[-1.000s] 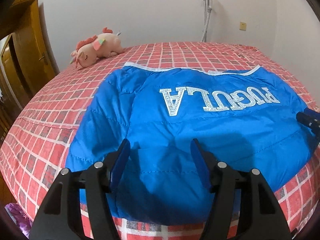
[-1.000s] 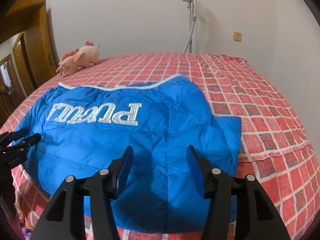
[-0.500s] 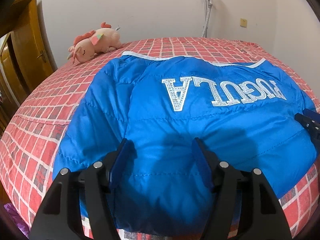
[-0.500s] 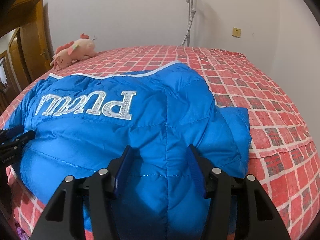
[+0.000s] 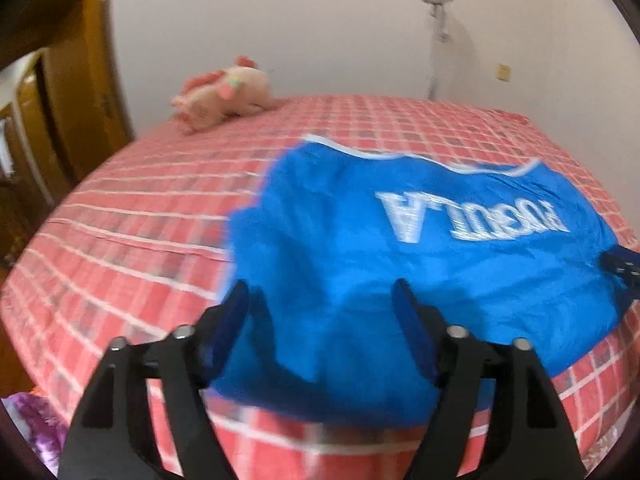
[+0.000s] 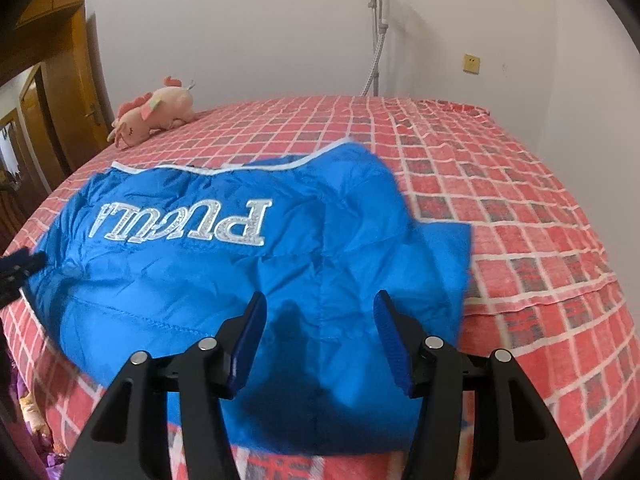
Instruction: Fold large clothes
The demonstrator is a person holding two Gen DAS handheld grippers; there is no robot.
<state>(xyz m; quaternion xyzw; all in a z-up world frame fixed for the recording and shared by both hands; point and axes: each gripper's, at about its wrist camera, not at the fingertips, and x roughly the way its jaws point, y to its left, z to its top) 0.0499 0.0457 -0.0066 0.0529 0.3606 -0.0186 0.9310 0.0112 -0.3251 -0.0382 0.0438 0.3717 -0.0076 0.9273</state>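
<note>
A blue padded jacket (image 5: 420, 264) with silver letters lies spread on the bed, back side up, letters upside down to me; it also shows in the right wrist view (image 6: 248, 264). My left gripper (image 5: 320, 300) is open and empty, just above the jacket's near left edge. My right gripper (image 6: 318, 312) is open and empty, above the jacket's near right part, beside a folded sleeve (image 6: 444, 248). The right gripper's tip shows at the left wrist view's right edge (image 5: 624, 264). The left gripper's tip shows at the right wrist view's left edge (image 6: 20, 268).
The bed has a red checked cover (image 5: 132, 240), also in the right wrist view (image 6: 520, 208). A pink plush toy (image 6: 152, 114) lies at the far left of the bed. A garment steamer (image 6: 378, 28) stands by the back wall. A wooden door (image 6: 60, 92) is at the left.
Both grippers have pulled back and up from the jacket, still open. The left gripper has swung left, so the jacket now sits to the right in its blurred view.
</note>
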